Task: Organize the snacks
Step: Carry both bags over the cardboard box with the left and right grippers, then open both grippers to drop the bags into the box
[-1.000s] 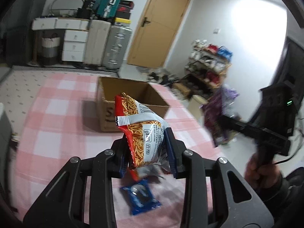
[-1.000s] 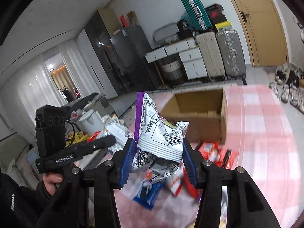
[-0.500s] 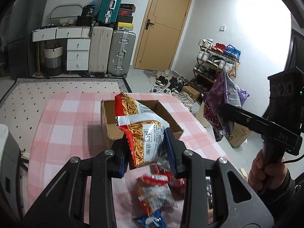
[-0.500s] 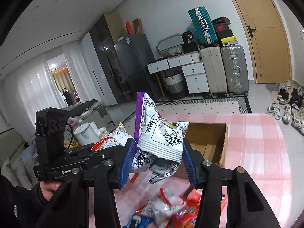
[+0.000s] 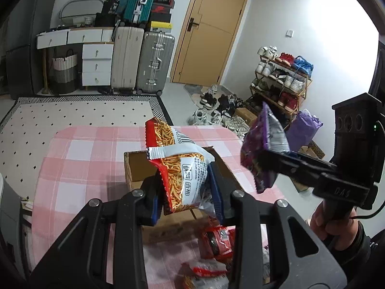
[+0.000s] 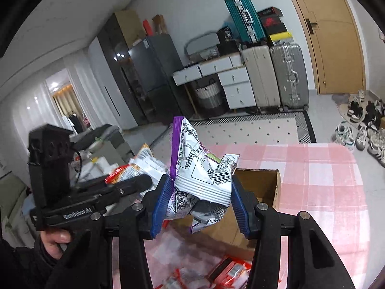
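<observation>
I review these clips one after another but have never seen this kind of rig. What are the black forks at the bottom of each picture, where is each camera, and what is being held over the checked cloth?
No robot here: a person holds a handheld claw in each hand, each with a fisheye camera looking forward along its two fingers. The left-hand camera shows the left claw shut on a red bag of stick snacks; at its right edge you see the right hand gripping the other tool. The right-hand camera shows the right claw shut on a purple and white snack bag, with the left hand at its left edge. Below lie a table with a pink checked cloth, an open cardboard box and loose red snack packets.
</observation>
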The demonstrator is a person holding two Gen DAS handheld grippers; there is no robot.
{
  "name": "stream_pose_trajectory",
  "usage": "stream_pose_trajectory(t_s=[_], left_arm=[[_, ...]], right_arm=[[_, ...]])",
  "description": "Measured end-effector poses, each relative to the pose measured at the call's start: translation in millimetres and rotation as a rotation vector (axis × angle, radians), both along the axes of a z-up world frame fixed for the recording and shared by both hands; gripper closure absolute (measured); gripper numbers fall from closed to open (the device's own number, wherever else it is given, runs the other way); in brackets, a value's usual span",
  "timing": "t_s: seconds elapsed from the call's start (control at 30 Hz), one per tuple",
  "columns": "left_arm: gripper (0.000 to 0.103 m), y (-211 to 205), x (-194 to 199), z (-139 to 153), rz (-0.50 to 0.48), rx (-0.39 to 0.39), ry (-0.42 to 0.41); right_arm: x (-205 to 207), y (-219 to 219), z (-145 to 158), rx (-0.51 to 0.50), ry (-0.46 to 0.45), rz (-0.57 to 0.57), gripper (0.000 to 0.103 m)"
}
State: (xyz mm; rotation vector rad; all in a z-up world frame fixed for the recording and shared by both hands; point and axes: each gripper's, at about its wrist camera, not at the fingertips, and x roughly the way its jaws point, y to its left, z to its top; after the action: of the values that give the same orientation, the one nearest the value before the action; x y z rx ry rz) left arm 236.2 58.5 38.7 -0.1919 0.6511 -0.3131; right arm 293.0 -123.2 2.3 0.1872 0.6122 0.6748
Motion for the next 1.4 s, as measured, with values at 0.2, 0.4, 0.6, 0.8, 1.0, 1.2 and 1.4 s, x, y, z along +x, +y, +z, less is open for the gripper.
stream_pose_trajectory(t_s=[0.2,0.4,0.6,0.8,1.0,1.2,1.4], left_arm=[[0.072,-1,53,-32,0.005,0.016,0.072],[0.072,-4,84,-62,-0.014,0.013,0.106],[0.071,-7,109,-83,-0.015,0.019,0.153],[0.039,-6,104,-81,0.022,0.038,0.122],[0.039,4,55,-67,0.045,0.028,0.08],[0.031,4,-7,-42,0.066,0.037,0.023],[0.028,-1,-68,-21,0.068,0.044,-0.021]], right_arm=[[48,18,-30,-0.047,0.054,0.003,0.053],[73,33,-62,-0.06,0.103,0.026,0.053],[86,36,-83,-0.096,0.122,0.004,0.042],[77,26,-82,-0.094,0.088,-0.02,0.035],[45,5,-55,-0.066,0.049,-0.052,0.035],[-3,-11,-26,-0.056,0.003,-0.077,0.031],[-58,-31,-10,-0.019,-0.025,-0.099,0.03]])
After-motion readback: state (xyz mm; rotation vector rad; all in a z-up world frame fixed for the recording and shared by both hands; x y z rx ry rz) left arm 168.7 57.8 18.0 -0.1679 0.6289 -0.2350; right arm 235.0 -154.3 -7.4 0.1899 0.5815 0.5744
